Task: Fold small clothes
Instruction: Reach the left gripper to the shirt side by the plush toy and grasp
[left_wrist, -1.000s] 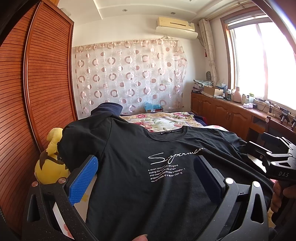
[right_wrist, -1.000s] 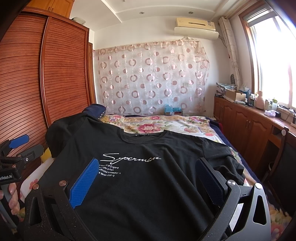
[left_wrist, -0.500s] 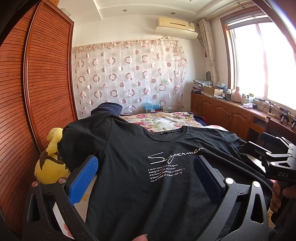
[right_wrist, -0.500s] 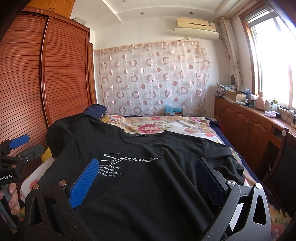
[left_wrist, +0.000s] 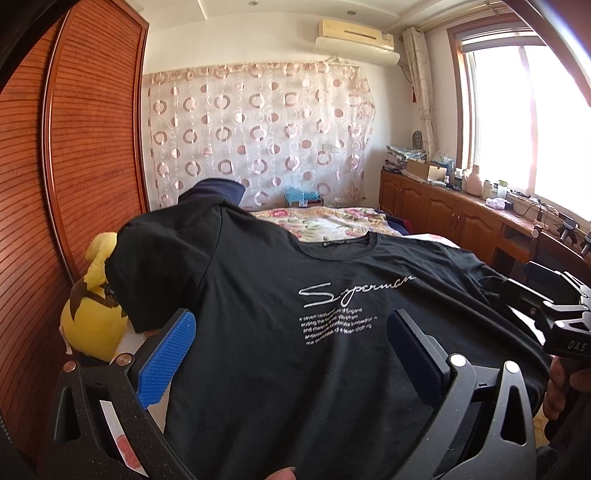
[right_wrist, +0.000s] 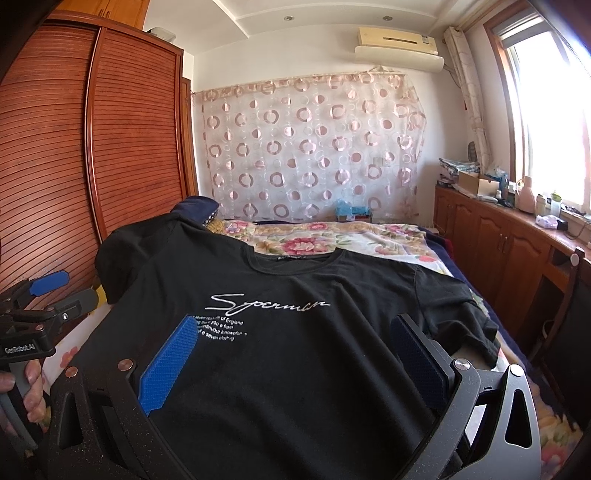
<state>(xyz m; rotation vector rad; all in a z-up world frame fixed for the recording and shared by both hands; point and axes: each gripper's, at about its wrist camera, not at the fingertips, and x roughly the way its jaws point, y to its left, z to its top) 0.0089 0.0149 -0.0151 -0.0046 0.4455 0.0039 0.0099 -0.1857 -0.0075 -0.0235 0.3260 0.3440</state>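
A black T-shirt (left_wrist: 280, 332) with white "Superman" script lies spread face up on the bed, collar away from me; it also shows in the right wrist view (right_wrist: 295, 350). My left gripper (left_wrist: 291, 325) hovers open over the shirt's lower left part, blue pads wide apart. My right gripper (right_wrist: 295, 332) hovers open over the lower right part. Each gripper is seen from the other's camera: the right gripper's body (left_wrist: 561, 325) at the right edge, the left gripper's body (right_wrist: 33, 317) at the left edge. The left sleeve drapes over a dark pillow.
A yellow plush toy (left_wrist: 92, 317) sits left of the shirt against the wooden wardrobe (left_wrist: 74, 166). The flowered bedspread (right_wrist: 332, 240) extends beyond the collar. Wooden cabinets (right_wrist: 498, 236) with clutter run along the right under the window. A dark chair (right_wrist: 569, 332) stands at right.
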